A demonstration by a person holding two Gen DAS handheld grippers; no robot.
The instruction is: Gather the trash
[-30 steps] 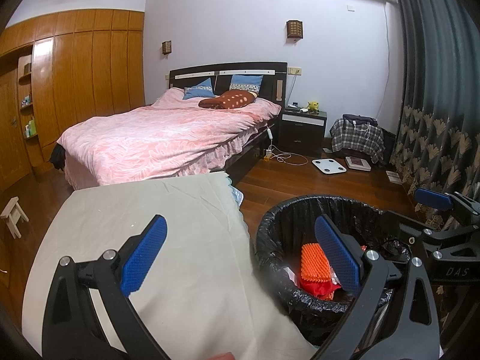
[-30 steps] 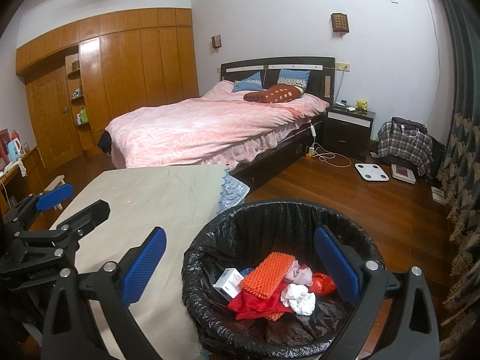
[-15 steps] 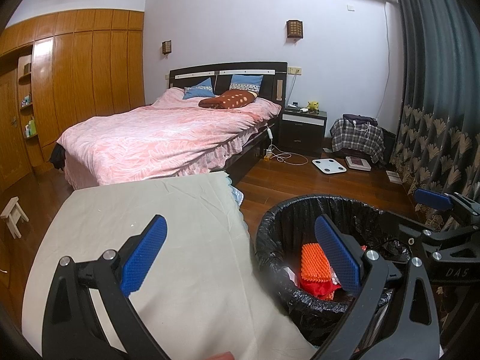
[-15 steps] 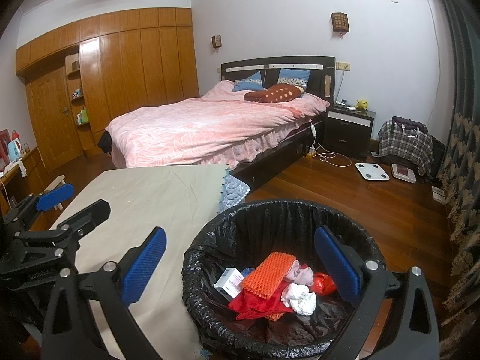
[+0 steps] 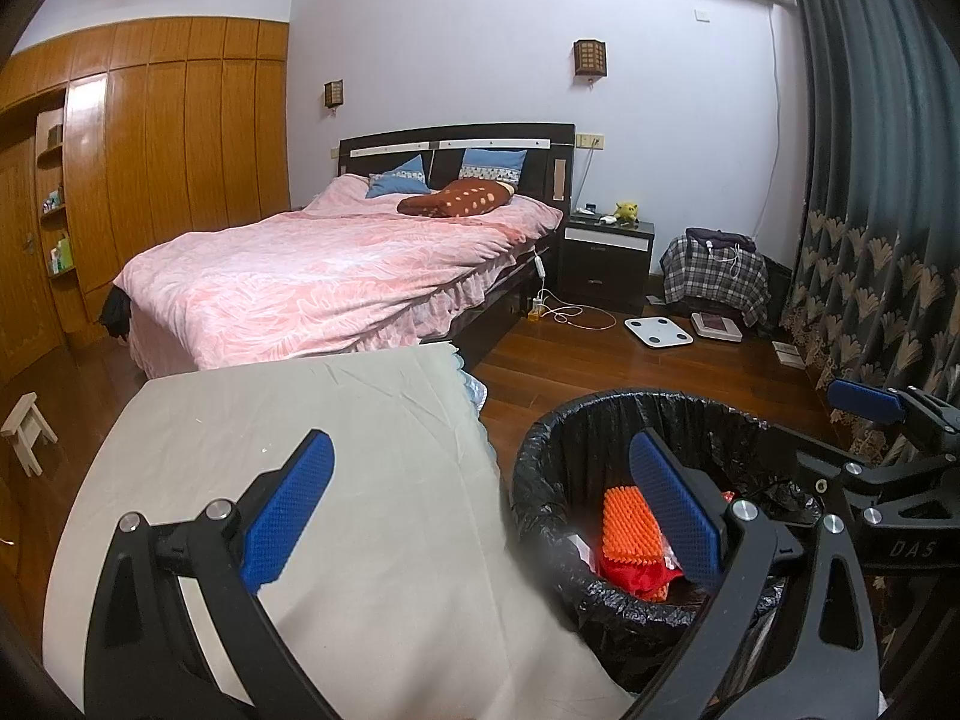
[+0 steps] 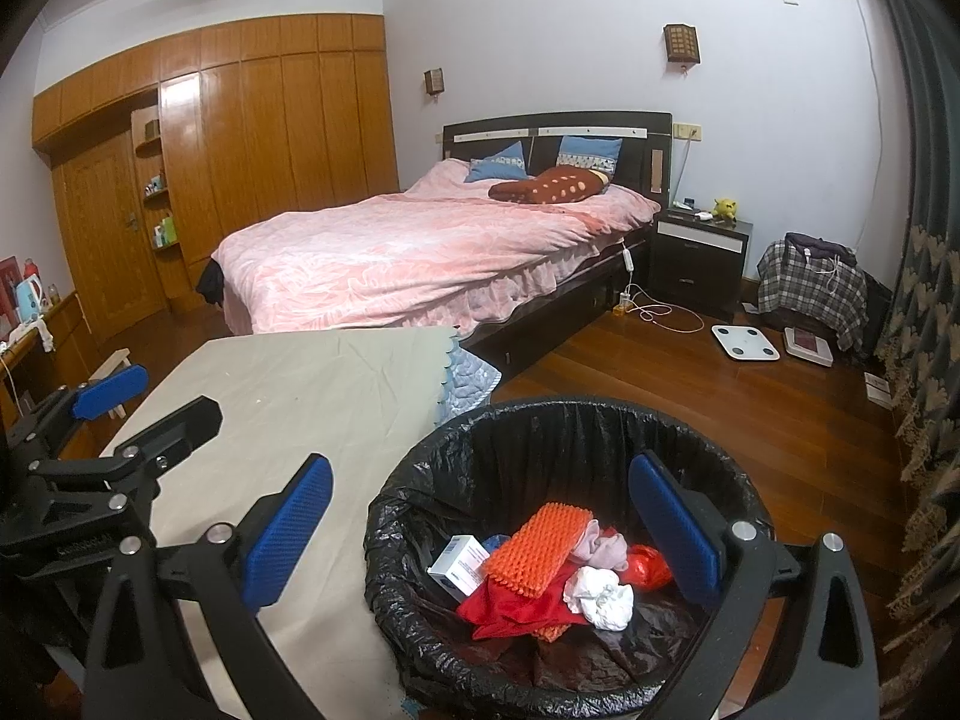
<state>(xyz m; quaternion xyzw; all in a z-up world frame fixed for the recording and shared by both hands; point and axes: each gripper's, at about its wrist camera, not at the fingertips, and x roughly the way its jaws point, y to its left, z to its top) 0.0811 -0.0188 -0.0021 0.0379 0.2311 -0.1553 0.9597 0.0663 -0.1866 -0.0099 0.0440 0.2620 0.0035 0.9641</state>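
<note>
Change: nothing had moved since a second earlier; both tongs and the bin kept their places.
Left tongs (image 5: 480, 501): jaws wide apart, holding nothing, above the table edge beside the bin.
Right tongs (image 6: 480, 525): jaws wide apart and empty, over the bin's near rim.
Bin (image 6: 480, 438): black-lined, on the floor against the table (image 6: 312, 396), between the two tongs.
Trash: orange pad (image 6: 537, 549), small box (image 6: 459, 564), red cloth (image 6: 516, 606), white wad (image 6: 600, 594) and a red wrapper (image 6: 648, 564), all lying inside the bin.
Stage: collecting looked finished or nearly so, since the table cloth showed only tiny specks.
Doing it well: scan the cloth and the floor around the bin for leftovers before stopping; keep both tongs parted and clear of the liner so it is not dragged off the rim.
Right view only: the full heap, with box, wad and wrapper, plus the left tongs at the frame's left edge.
Left view only: the right tongs from the side past the bin, a small stool (image 5: 27, 429) on the floor; of the trash, chiefly pad and cloth.
</note>
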